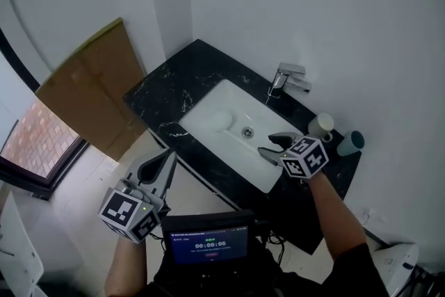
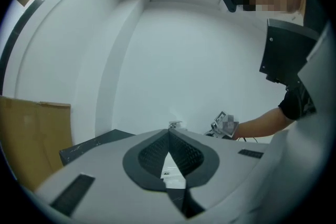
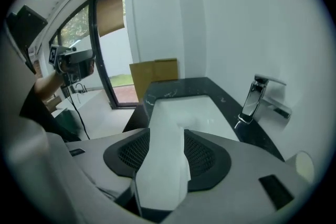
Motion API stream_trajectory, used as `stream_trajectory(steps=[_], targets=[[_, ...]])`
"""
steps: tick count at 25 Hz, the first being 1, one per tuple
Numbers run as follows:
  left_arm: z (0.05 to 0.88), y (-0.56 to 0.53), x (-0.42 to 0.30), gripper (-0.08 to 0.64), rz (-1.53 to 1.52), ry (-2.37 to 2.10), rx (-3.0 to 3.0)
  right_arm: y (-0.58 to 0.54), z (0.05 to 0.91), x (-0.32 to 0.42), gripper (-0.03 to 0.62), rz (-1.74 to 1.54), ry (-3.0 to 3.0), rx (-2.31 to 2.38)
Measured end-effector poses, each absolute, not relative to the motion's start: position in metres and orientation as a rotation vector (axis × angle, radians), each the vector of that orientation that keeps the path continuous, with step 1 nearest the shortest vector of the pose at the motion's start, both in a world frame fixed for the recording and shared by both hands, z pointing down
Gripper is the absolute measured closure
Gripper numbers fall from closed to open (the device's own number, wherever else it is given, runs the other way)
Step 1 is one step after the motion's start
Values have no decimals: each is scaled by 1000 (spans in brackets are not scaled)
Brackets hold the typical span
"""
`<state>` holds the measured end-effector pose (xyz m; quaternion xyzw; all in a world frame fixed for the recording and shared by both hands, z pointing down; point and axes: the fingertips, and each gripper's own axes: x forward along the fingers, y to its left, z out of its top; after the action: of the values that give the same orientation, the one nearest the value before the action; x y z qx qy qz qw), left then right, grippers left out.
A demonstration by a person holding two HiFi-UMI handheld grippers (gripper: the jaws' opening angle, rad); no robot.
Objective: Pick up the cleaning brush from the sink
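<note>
A black stone counter [image 1: 163,90] with thin white lines runs along the white wall. A white sink [image 1: 233,149] is set into its top, with a small round drain [image 1: 247,131] in the middle. A white lump [image 1: 217,120] lies in the sink, left of the drain; it is too blurry to tell what it is. A shiny tap [image 1: 285,78] stands on the counter behind the sink. At the right end are two cups close together, a pale cup [image 1: 320,125] and a blue-green cup [image 1: 351,142].
</note>
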<state>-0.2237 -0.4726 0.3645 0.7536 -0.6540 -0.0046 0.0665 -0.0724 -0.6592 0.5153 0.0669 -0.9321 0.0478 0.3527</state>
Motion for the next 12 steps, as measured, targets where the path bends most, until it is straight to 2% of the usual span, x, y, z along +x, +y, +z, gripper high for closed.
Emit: stream_trajectory(steps=[12], targets=[[404, -504, -256, 549, 10, -2006, 2140, -690, 667, -44, 380, 259, -2029, 144]])
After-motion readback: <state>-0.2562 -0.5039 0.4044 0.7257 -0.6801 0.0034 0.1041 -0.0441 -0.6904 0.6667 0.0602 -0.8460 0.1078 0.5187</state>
